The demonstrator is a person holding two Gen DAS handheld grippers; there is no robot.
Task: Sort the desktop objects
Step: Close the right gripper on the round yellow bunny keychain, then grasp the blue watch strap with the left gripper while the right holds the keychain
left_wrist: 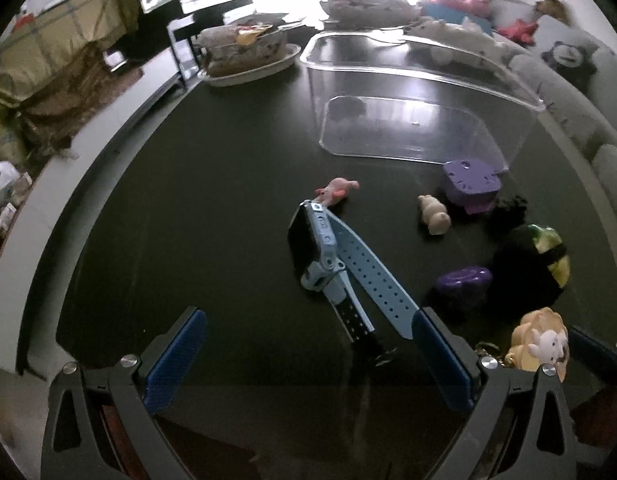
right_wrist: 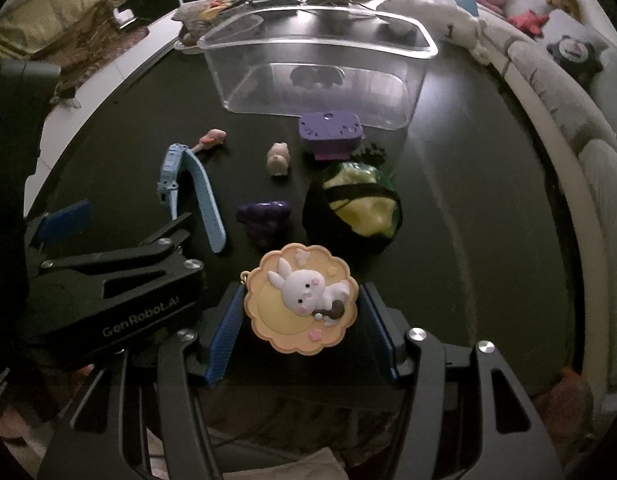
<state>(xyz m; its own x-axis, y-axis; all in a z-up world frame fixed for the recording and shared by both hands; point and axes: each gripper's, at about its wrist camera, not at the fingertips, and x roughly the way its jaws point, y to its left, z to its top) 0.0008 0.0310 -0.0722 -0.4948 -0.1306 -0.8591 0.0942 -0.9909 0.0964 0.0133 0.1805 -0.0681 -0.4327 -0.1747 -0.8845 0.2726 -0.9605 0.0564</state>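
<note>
Right tongs clamp the bunny charm by its edges, above the dark surface; left tongs gape wide and empty over the blue watch. Clear bin stands beyond the scattered toys

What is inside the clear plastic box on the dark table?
The clear plastic box holds nothing that I can see; the dark shape showing through its walls seems to lie behind it. Glare whitens its far rim, so small items there could be hidden.
</note>
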